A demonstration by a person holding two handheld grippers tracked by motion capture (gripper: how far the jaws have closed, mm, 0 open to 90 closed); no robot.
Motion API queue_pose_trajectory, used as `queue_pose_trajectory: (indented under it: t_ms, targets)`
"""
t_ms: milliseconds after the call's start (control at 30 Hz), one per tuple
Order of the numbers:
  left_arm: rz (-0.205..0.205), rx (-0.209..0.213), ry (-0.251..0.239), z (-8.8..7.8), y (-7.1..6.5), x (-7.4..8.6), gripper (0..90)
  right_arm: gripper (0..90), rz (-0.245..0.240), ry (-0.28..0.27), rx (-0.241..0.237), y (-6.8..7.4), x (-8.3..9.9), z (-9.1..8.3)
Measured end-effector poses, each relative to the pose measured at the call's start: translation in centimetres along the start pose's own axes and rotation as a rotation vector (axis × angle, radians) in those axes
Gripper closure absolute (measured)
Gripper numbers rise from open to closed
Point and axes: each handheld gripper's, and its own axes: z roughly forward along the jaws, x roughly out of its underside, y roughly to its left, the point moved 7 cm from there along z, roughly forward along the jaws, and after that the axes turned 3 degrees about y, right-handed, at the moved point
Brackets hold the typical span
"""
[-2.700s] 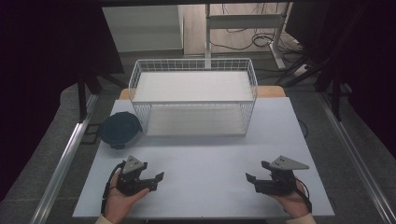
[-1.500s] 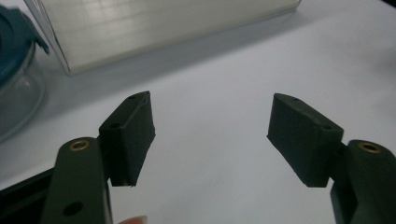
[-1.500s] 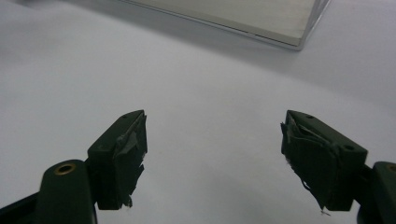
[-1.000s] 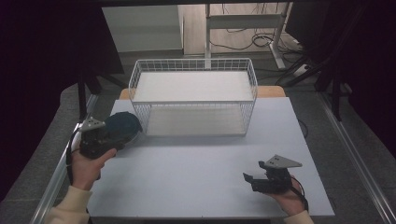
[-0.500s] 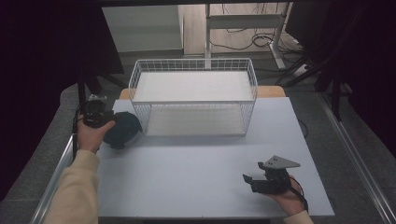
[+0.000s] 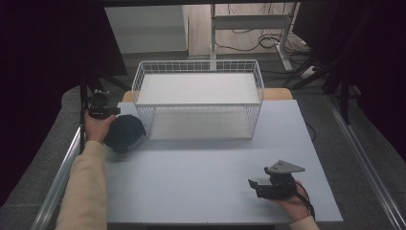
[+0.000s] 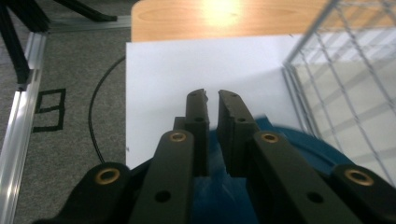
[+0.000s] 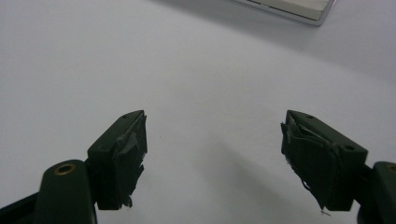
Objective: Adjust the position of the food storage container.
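Observation:
A dark blue bowl (image 6: pixel 125 133) sits on the white table top (image 6: pixel 191 182), just left of the wire basket (image 6: pixel 198 72). My left gripper (image 6: pixel 109 113) is at the bowl's far left edge. In the left gripper view its jaws (image 7: pixel 211 95) have just been closing and now stand almost together, straddling the rim of the blue bowl (image 7: pixel 299 144). My right gripper (image 6: pixel 255 188) rests in a hand near the table's front right. It (image 8: pixel 214 116) stands open over the bare white surface with nothing between its fingers.
The white wire basket (image 7: pixel 336 70) takes up the table's far middle. A wooden edge (image 6: pixel 275 93) shows behind it. A metal rail (image 6: pixel 62 172) runs along the table's left side, over grey floor. Stands and cables lie beyond the far edge.
My left hand has moved away from the person along the bowl's left side and sunk a little, and its jaws have closed on the rim. The right gripper has stayed still.

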Motion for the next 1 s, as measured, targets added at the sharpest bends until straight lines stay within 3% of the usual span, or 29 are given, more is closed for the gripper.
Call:
queue_pose_trajectory:
  t_ms: [100, 200, 300, 467, 533, 700, 800, 1000]
  targets:
    - [-0.025, -0.029, 0.032, 1.0, 1.1, 0.2, 84.6, 21.9, -0.007, 0.009, 0.001, 0.1, 0.1, 0.2]
    - [-0.052, -0.018, 0.068, 1.6, 1.8, 0.9, 85.9, 21.9, -0.008, 0.013, 0.001, 0.2, 0.2, 0.4]
    - [-0.045, -0.002, 0.1, 1.8, 1.9, 1.4, 87.3, 21.9, -0.009, 0.019, 0.004, 0.2, 0.3, 0.5]
    - [-0.039, -0.01, 0.106, 1.8, 1.9, 1.5, 90.0, 21.9, -0.014, 0.02, 0.006, 0.2, 0.2, 0.4]
    - [-0.004, -0.022, 0.116, 1.8, 1.6, 1.4, 90.0, 21.9, -0.014, 0.016, 0.01, 0.1, 0.2, 0.2]
    - [0.031, -0.008, 0.121, 1.7, 1.2, 1.6, 90.0, 21.9, -0.016, 0.017, 0.011, 0.0, 0.2, 0.3]
    - [0.102, -0.04, 0.143, 1.4, 0.9, 1.8, 90.0, 21.9, -0.015, 0.02, 0.009, 0.1, 0.2, 0.3]
    - [0.114, -0.027, 0.135, 1.1, 0.8, 2.3, 90.0, 21.9, -0.016, 0.016, 0.008, 0.3, 0.2, 0.2]
